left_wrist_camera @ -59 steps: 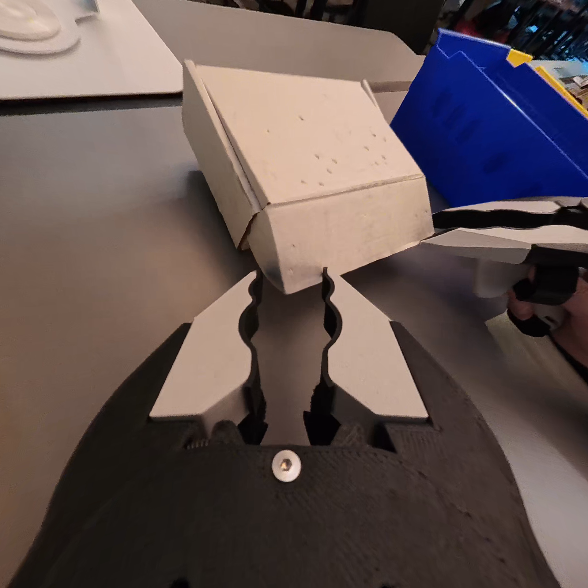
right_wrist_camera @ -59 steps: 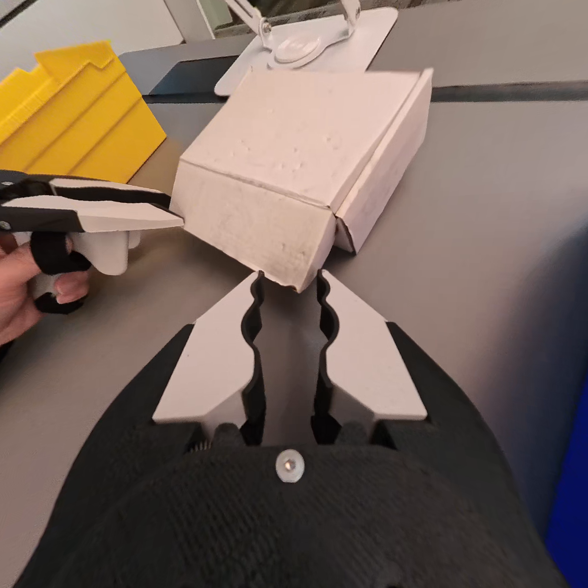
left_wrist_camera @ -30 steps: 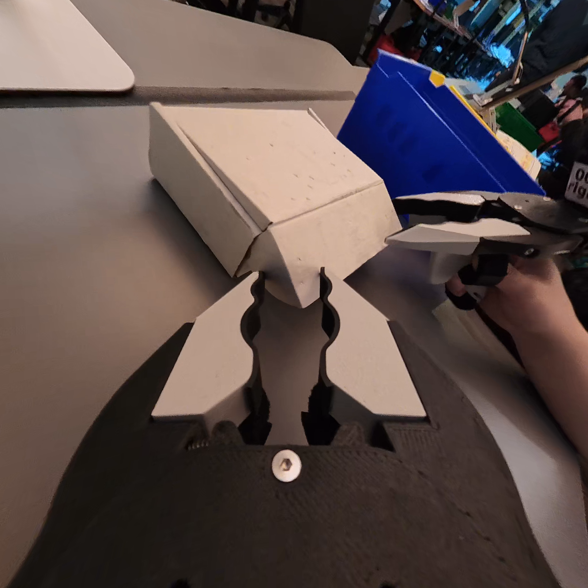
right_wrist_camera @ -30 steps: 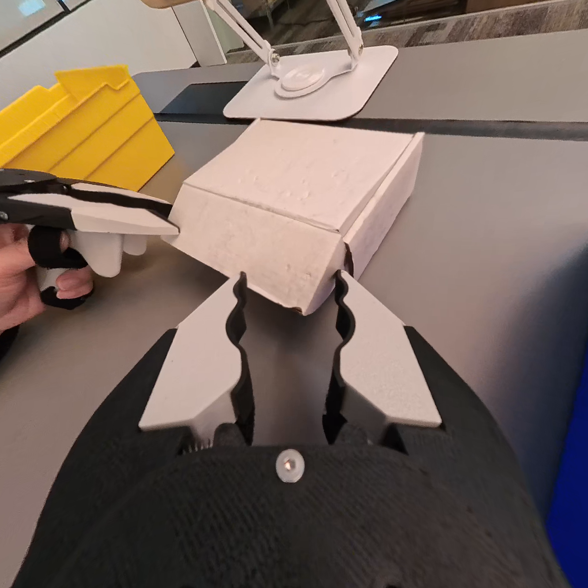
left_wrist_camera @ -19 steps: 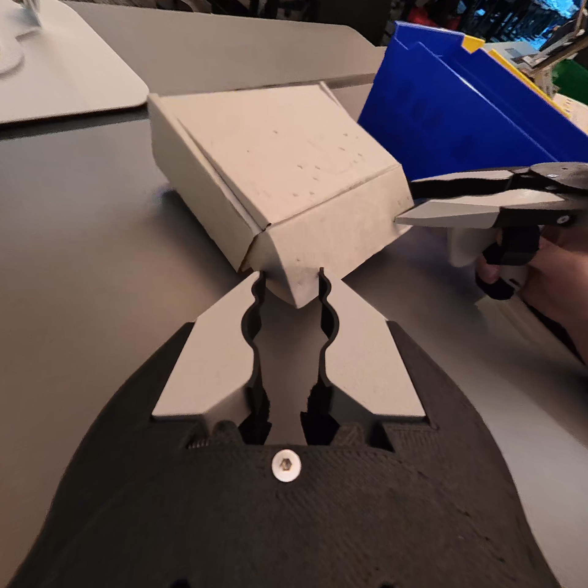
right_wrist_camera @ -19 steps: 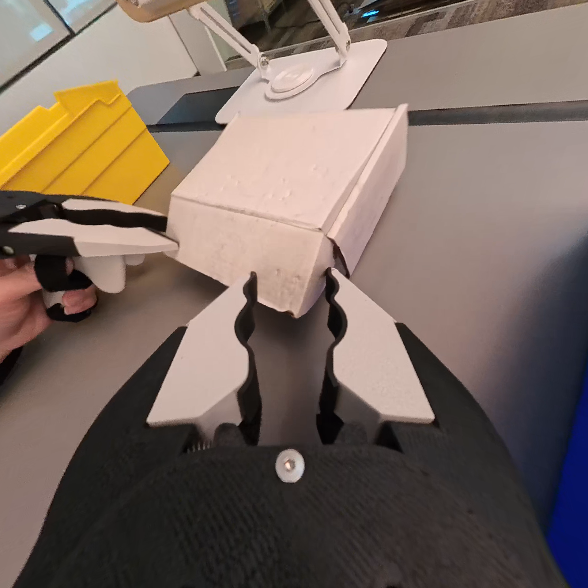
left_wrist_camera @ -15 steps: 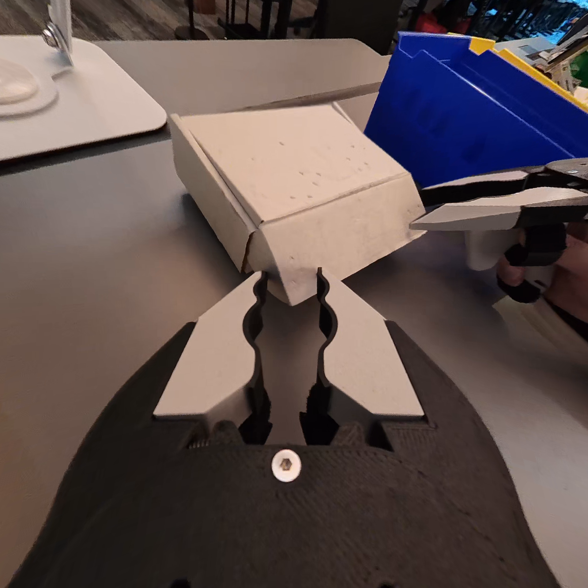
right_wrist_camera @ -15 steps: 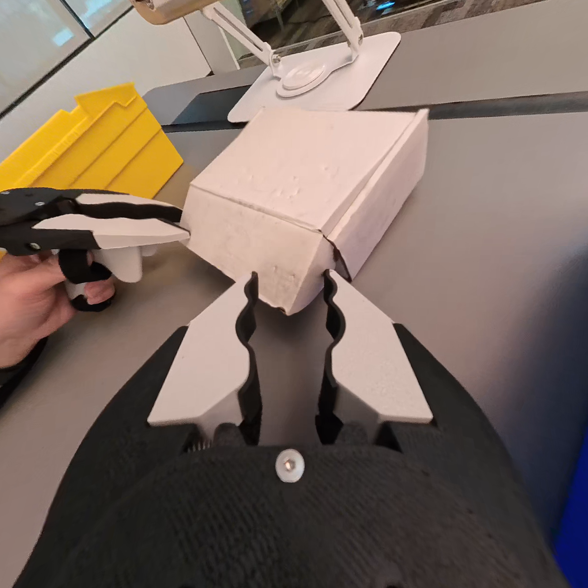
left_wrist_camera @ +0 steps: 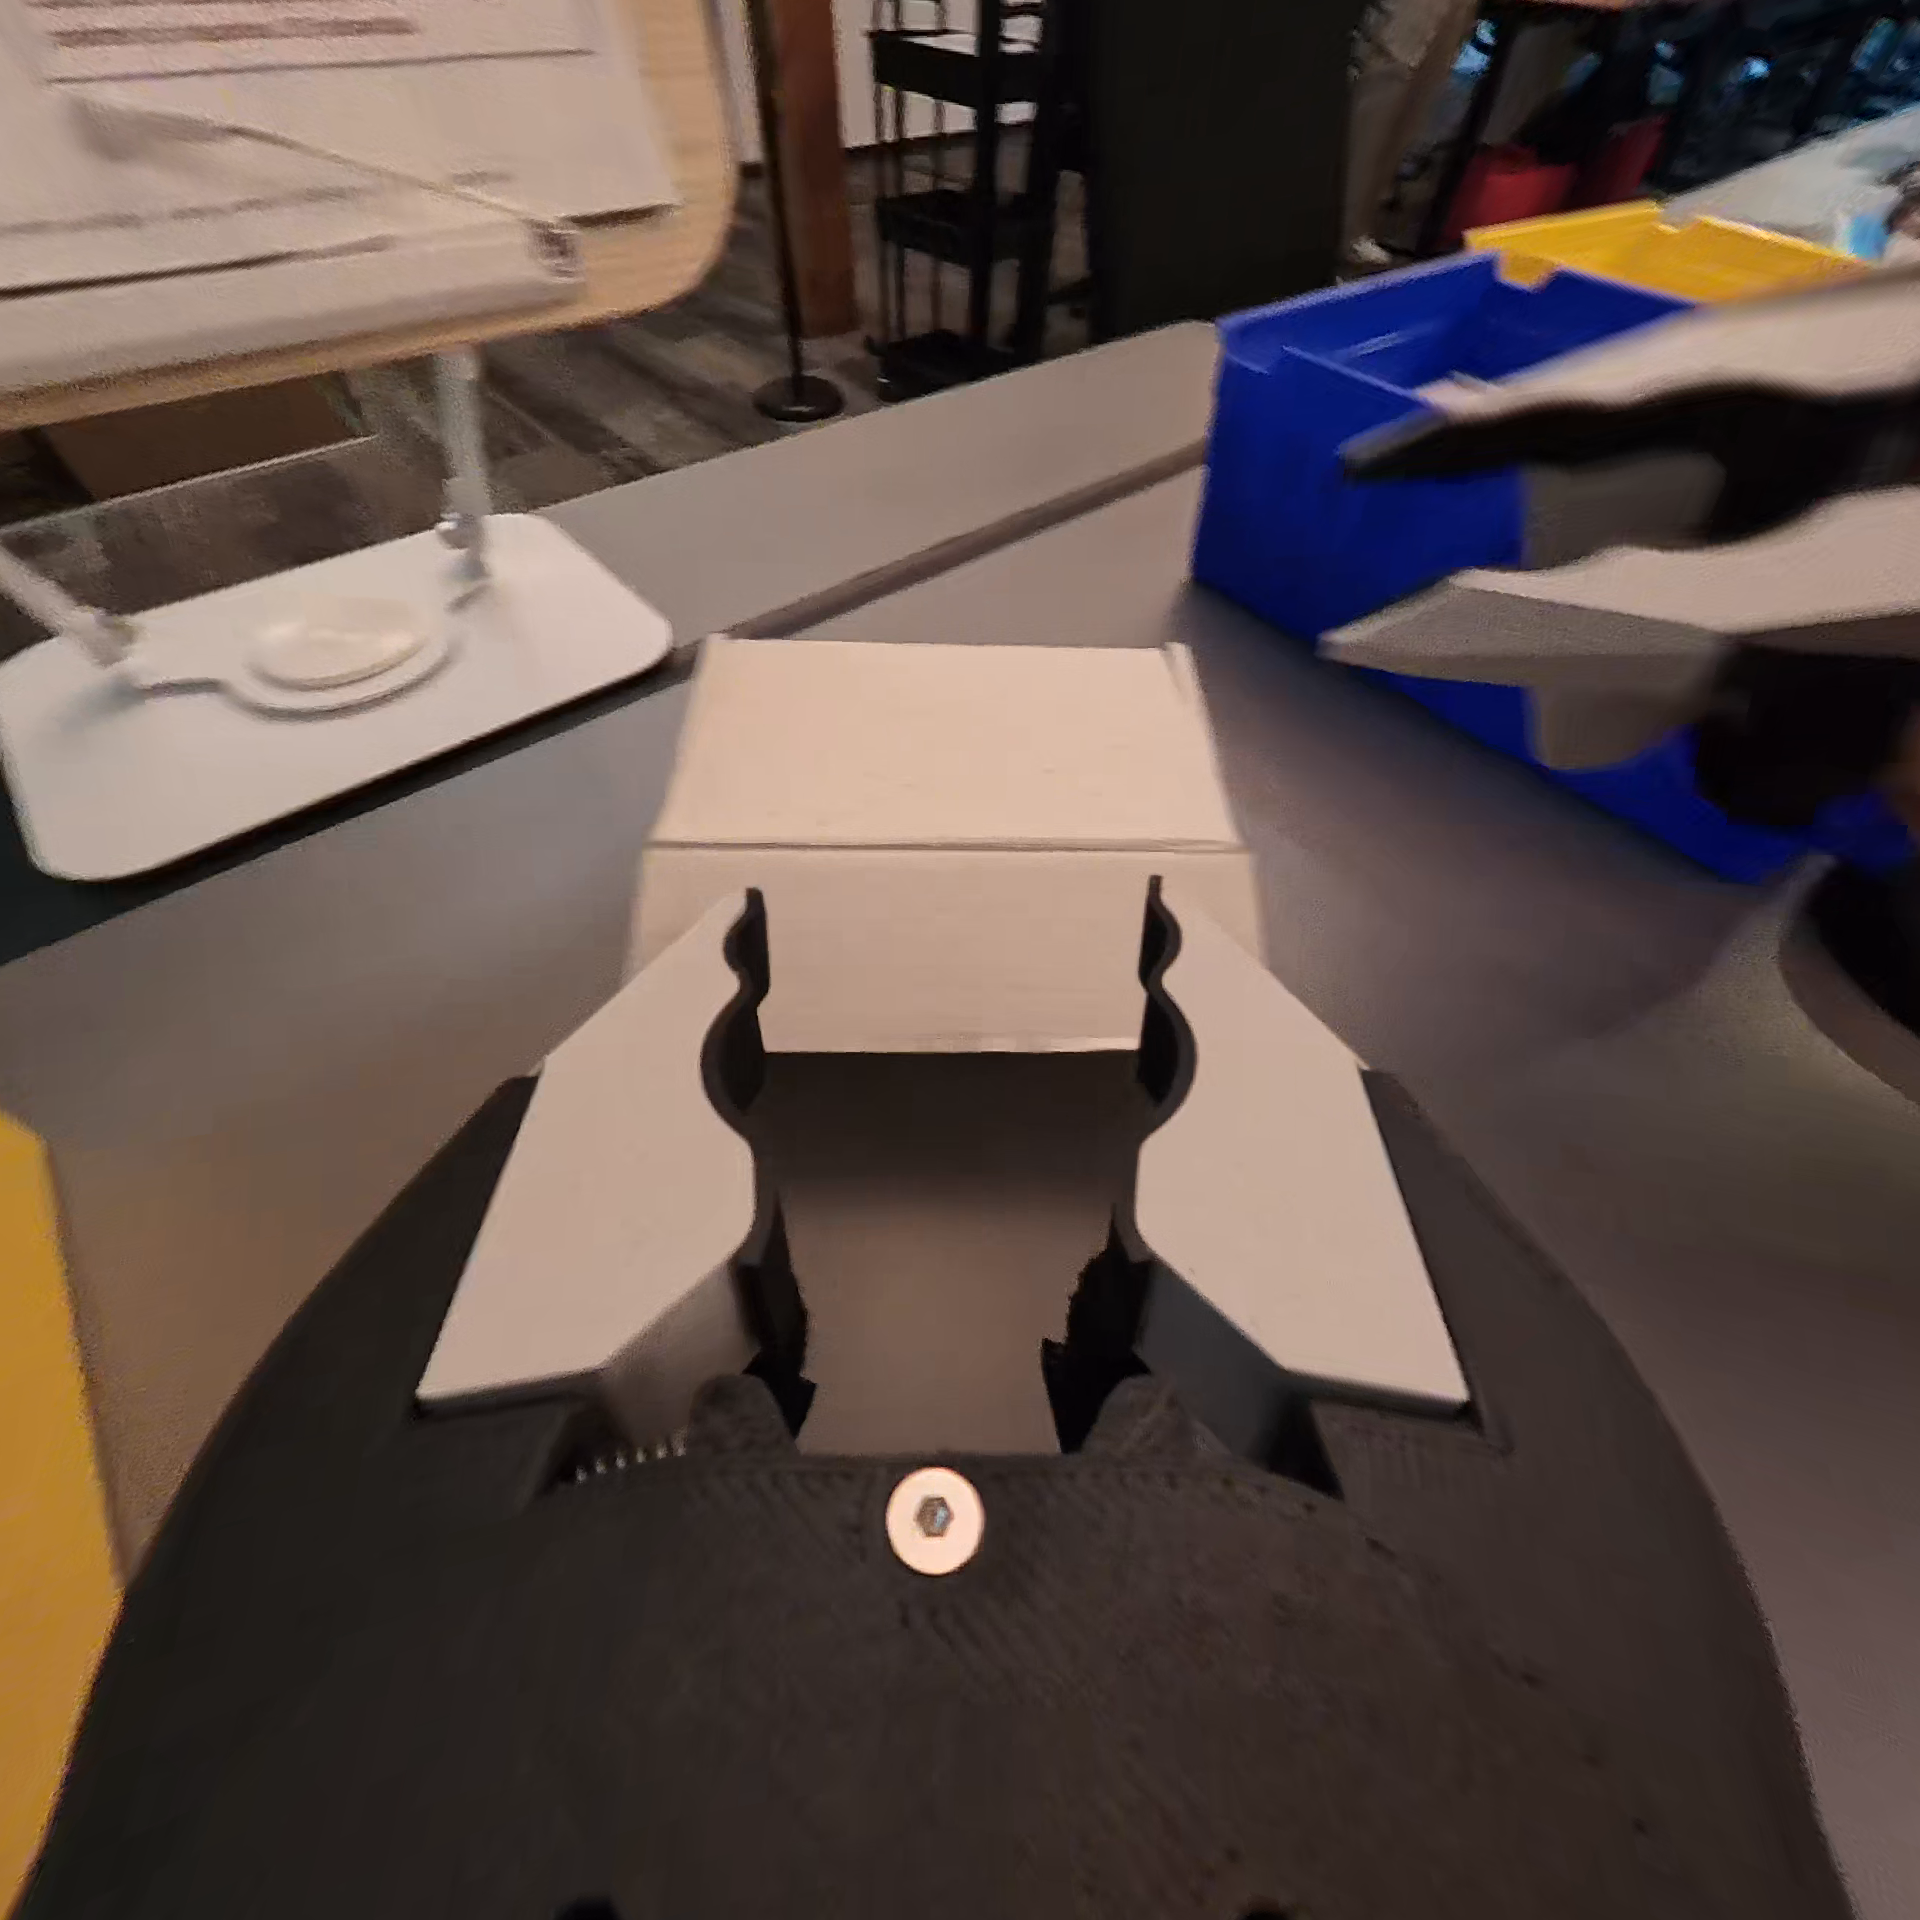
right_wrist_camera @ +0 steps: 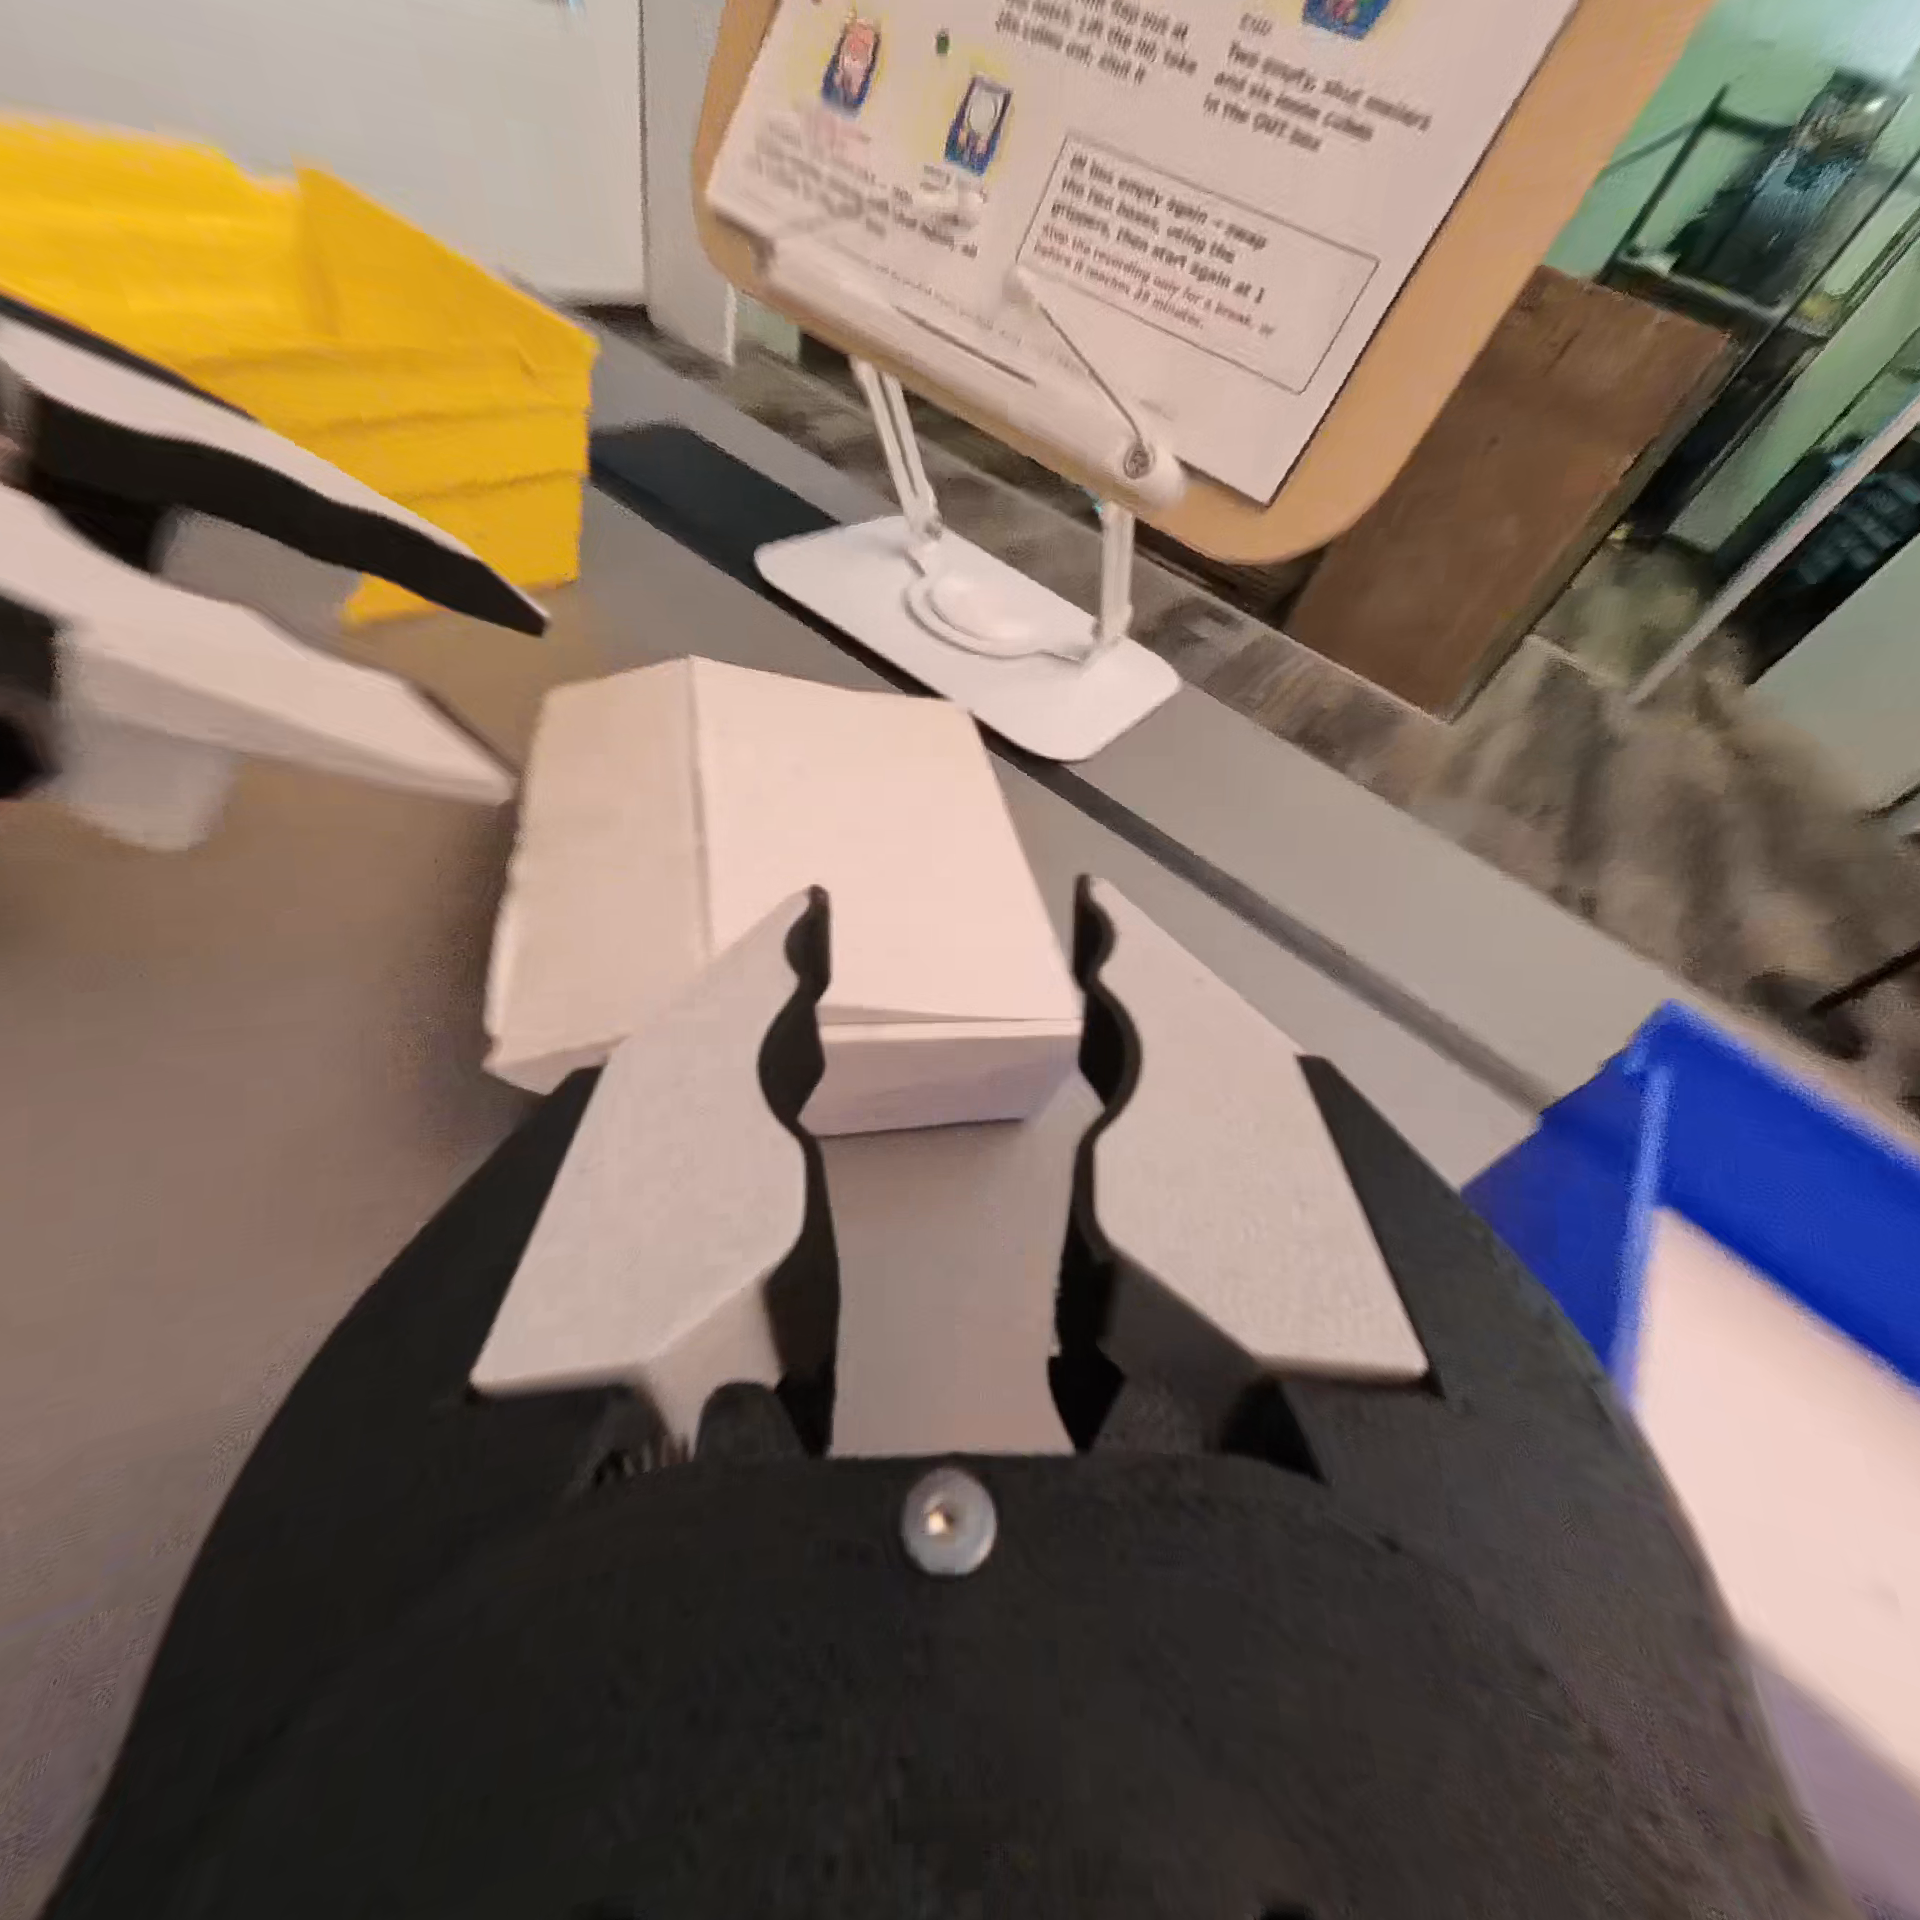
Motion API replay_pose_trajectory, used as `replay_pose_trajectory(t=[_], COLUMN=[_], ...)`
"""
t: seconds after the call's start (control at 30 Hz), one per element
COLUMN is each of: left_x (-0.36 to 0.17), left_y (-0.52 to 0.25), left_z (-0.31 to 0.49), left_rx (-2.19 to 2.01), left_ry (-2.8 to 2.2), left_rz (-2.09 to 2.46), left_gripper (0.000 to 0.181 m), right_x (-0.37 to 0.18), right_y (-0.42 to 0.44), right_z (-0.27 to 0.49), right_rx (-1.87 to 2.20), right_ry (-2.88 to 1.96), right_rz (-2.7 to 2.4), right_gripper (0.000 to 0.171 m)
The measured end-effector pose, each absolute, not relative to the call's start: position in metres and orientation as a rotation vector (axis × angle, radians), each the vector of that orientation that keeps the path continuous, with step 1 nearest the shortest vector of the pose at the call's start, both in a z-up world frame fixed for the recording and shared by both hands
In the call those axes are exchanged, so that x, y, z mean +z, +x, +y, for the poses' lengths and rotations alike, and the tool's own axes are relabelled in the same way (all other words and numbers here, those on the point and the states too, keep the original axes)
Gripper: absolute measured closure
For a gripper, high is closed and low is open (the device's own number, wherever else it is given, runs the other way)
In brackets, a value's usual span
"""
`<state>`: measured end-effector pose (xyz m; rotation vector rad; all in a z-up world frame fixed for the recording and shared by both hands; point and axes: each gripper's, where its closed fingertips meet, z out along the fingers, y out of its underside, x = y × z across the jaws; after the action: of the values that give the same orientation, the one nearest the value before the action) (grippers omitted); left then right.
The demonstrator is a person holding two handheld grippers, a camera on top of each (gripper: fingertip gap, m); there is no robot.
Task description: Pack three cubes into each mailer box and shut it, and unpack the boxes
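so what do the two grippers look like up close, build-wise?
Both match: the left gripper and right gripper each have a black, textured printed body with one silver screw at centre, and two pale grey wedge-shaped fingers lined with wavy black pads. A small spring shows at the left finger's base. No cables or sleeves visible.

A grey tabletop (left_wrist_camera: pixel 312 997) filled the foreground. A white stand (right_wrist_camera: pixel 987 634) carried a wood-edged instruction board (right_wrist_camera: pixel 1132 208). Beyond lay grey wood-grain flooring (left_wrist_camera: pixel 644 395), a black metal rack (left_wrist_camera: pixel 966 177), a brown panel (right_wrist_camera: pixel 1496 488) and a white wall (right_wrist_camera: pixel 312 83).
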<state>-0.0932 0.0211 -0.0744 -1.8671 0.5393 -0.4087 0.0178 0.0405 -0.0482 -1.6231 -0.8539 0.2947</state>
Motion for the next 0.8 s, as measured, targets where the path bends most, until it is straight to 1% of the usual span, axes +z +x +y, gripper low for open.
replay_pose_trajectory(t=[0.03, 0.1, 0.17, 0.27, 0.33, 0.4, 0.43, 0.53, 0.6, 0.7, 0.8], left_x=[-0.076, -0.083, -0.091, -0.109, -0.122, -0.125, -0.125, -0.125, -0.125, -0.127, -0.129], left_y=[-0.081, -0.063, -0.049, -0.036, -0.036, -0.041, -0.043, -0.046, -0.050, -0.058, -0.061], left_z=[0.015, 0.007, 0.004, 0.005, 0.008, 0.012, 0.012, 0.013, 0.015, 0.018, 0.019], left_rx=[-0.401, -0.330, -0.235, -0.099, 0.004, 0.116, 0.147, 0.137, 0.123, 0.133, 0.135], left_ry=[-1.863, -1.860, -1.849, -1.871, -1.893, -1.864, -1.854, -1.870, -1.884, -1.893, -1.904], left_rz=[0.585, 0.670, 0.753, 0.861, 0.910, 0.941, 0.951, 0.937, 0.921, 0.912, 0.897], left_gripper=[0.109, 0.106, 0.106, 0.106, 0.111, 0.120, 0.124, 0.126, 0.126, 0.130, 0.131], right_x=[-0.051, -0.057, -0.053, -0.059, -0.073, -0.088, -0.093, -0.104, -0.108, -0.122, -0.121], right_y=[0.017, 0.014, 0.017, 0.011, 0.009, 0.008, 0.004, -0.009, -0.017, -0.015, -0.026], right_z=[0.046, 0.056, 0.078, 0.105, 0.119, 0.127, 0.127, 0.122, 0.118, 0.117, 0.109], right_rx=[0.237, 0.196, 0.167, 0.243, 0.274, 0.339, 0.406, 0.653, 0.789, 0.808, 0.996], right_ry=[-1.643, -1.699, -1.744, -1.841, -1.931, -2.024, -2.059, -2.144, -2.181, -2.238, -2.245], right_rz=[-0.911, -1.017, -0.967, -0.887, -0.843, -0.796, -0.776, -0.697, -0.671, -0.666, -0.601], right_gripper=[0.117, 0.114, 0.114, 0.113, 0.110, 0.107, 0.107, 0.101, 0.103, 0.107, 0.110])
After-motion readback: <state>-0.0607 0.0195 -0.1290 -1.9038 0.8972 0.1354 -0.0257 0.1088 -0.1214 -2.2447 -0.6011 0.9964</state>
